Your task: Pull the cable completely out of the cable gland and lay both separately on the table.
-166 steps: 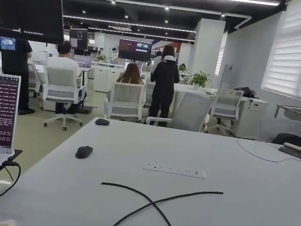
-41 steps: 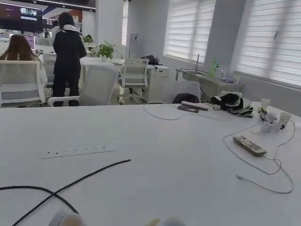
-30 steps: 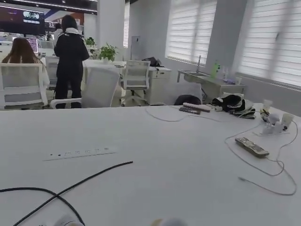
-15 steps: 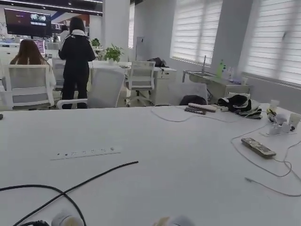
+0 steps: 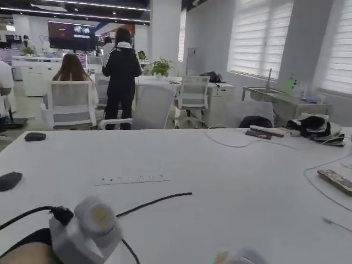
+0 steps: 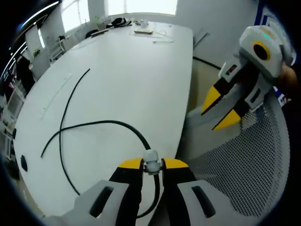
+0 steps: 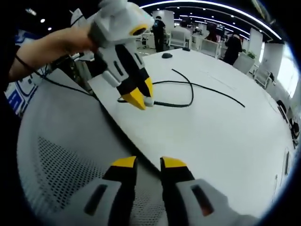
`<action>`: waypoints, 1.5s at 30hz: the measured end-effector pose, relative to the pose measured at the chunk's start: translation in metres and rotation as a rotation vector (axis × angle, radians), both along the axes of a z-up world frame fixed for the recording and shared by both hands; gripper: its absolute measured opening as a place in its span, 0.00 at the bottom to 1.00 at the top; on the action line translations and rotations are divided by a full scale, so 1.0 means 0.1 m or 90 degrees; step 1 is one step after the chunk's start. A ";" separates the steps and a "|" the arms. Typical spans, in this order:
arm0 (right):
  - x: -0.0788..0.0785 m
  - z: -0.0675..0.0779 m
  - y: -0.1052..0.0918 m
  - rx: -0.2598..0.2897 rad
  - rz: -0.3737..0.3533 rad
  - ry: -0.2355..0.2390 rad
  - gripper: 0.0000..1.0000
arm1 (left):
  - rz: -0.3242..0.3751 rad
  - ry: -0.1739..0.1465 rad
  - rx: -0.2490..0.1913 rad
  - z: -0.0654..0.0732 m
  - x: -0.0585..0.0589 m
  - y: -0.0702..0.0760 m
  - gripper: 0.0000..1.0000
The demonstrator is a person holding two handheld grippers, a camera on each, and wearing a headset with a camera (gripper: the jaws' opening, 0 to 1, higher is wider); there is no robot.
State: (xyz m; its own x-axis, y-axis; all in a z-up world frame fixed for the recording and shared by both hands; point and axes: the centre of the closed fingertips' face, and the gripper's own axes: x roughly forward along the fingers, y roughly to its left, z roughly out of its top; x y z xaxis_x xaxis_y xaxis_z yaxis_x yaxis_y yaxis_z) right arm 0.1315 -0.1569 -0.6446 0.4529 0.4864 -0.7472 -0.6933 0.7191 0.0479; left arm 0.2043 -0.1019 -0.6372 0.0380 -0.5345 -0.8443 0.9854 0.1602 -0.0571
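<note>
My left gripper point(image 6: 151, 164) is shut on a small grey cable gland point(image 6: 151, 160) at the table's near edge. A long black cable point(image 6: 70, 101) runs out of the gland and loops over the white table point(image 6: 131, 70), crossing itself. In the right gripper view the left gripper point(image 7: 143, 101) holds the gland point(image 7: 148, 101) just above the table edge, with the cable point(image 7: 207, 89) trailing away. My right gripper point(image 7: 149, 164) is open and holds nothing, apart from the gland, over a mesh chair seat point(image 7: 61, 155). The head view has the left gripper's body point(image 5: 88, 228) at the bottom left and the cable point(image 5: 157, 202).
A flush power strip point(image 5: 132, 179) lies mid-table. Two dark mice point(image 5: 8, 180) point(image 5: 34, 136) sit at the left. A remote point(image 5: 336, 180) with thin white wires lies at the right. Office chairs point(image 5: 69, 104) and people stand beyond the far edge.
The head camera has swung left. The left gripper has risen into the bottom left of the head view.
</note>
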 end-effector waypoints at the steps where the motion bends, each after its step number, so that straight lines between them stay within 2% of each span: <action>1: 0.06 0.08 0.02 -0.002 0.031 -0.028 0.20 | -0.008 -0.003 -0.011 0.11 -0.05 0.01 0.16; 2: 0.10 0.16 0.04 0.000 0.047 -0.045 0.21 | -0.033 -0.019 -0.021 0.19 -0.08 0.01 0.16; 4: 0.21 0.36 0.10 0.017 0.073 -0.082 0.25 | -0.037 -0.028 -0.026 0.32 -0.14 0.05 0.16; 5: 0.27 0.46 0.14 0.030 0.084 -0.102 0.27 | -0.054 -0.039 -0.039 0.42 -0.19 0.05 0.16; 6: 0.32 0.56 0.19 0.039 0.104 -0.122 0.28 | -0.059 -0.044 -0.043 0.48 -0.22 0.06 0.16; 7: 0.37 0.70 0.28 0.049 0.143 -0.150 0.29 | -0.075 -0.061 -0.056 0.59 -0.26 0.05 0.16; 9: 0.41 0.83 0.40 0.064 0.190 -0.157 0.31 | -0.098 -0.079 -0.063 0.72 -0.33 0.07 0.15; 11: 0.43 0.92 0.52 0.064 0.249 -0.167 0.34 | -0.128 -0.110 -0.049 0.80 -0.37 0.11 0.15; 12: 0.41 0.93 0.58 0.070 0.277 -0.160 0.34 | -0.141 -0.122 -0.041 0.82 -0.39 0.13 0.15; 13: 0.37 0.94 0.64 0.083 0.309 -0.141 0.32 | -0.156 -0.147 -0.035 0.86 -0.40 0.14 0.15; 14: 0.33 0.94 0.68 0.092 0.334 -0.125 0.30 | -0.161 -0.153 -0.035 0.88 -0.41 0.15 0.15; 16: 0.26 0.90 0.76 0.098 0.372 -0.090 0.29 | -0.156 -0.141 -0.044 0.93 -0.48 0.16 0.15; 18: 0.23 0.84 0.80 0.092 0.391 -0.075 0.30 | -0.156 -0.142 -0.056 0.98 -0.49 0.16 0.15; 19: 0.22 0.83 0.84 0.090 0.401 -0.077 0.29 | -0.155 -0.142 -0.057 0.99 -0.49 0.17 0.15; 22: 0.23 0.84 0.87 0.099 0.402 -0.080 0.22 | -0.157 -0.150 -0.067 1.04 -0.49 0.19 0.15; 23: 0.24 0.84 0.87 0.097 0.401 -0.082 0.18 | -0.157 -0.148 -0.074 1.06 -0.51 0.19 0.15; 24: 0.27 0.85 0.86 0.097 0.395 -0.090 0.09 | -0.157 -0.147 -0.080 1.07 -0.52 0.18 0.15; 25: 0.29 0.86 0.84 0.098 0.395 -0.096 0.07 | -0.156 -0.157 -0.091 1.10 -0.50 0.17 0.15; 27: 0.31 0.91 0.85 0.119 0.382 -0.103 0.05 | -0.160 -0.170 -0.097 1.12 -0.47 0.18 0.15; 29: 0.31 0.95 0.85 0.123 0.387 -0.121 0.03 | -0.163 -0.172 -0.102 1.13 -0.45 0.19 0.16; 31: 0.34 0.98 0.84 0.132 0.376 -0.136 0.02 | -0.160 -0.193 -0.121 1.18 -0.40 0.17 0.16; 33: 0.35 1.03 0.84 0.155 0.365 -0.150 0.02 | -0.151 -0.192 -0.137 1.21 -0.38 0.18 0.17; 35: 0.36 1.06 0.82 0.170 0.356 -0.165 0.02 | -0.143 -0.204 -0.149 1.23 -0.35 0.18 0.26; 37: 0.36 1.07 0.80 0.180 0.351 -0.170 0.02 | -0.139 -0.205 -0.154 1.24 -0.34 0.19 0.31; 39: 0.35 1.07 0.79 0.179 0.349 -0.170 0.02 | -0.137 -0.203 -0.162 1.24 -0.35 0.20 0.30; 41: 0.33 1.08 0.78 0.177 0.352 -0.169 0.02 | -0.135 -0.190 -0.186 1.25 -0.40 0.18 0.27; 42: 0.32 1.09 0.78 0.177 0.356 -0.170 0.02 | -0.132 -0.182 -0.207 1.26 -0.42 0.15 0.26; 45: 0.30 1.13 0.77 0.179 0.359 -0.171 0.02 | -0.121 -0.198 -0.229 1.27 -0.41 0.14 0.20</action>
State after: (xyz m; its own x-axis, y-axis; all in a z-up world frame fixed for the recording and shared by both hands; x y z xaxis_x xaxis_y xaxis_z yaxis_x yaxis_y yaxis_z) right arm 0.1618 -0.0798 -0.5318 0.2256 0.8614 -0.4550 -0.9720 0.2306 -0.0453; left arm 0.1632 -0.0876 -0.5105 0.1326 -0.8113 -0.5694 0.9743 0.0013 0.2250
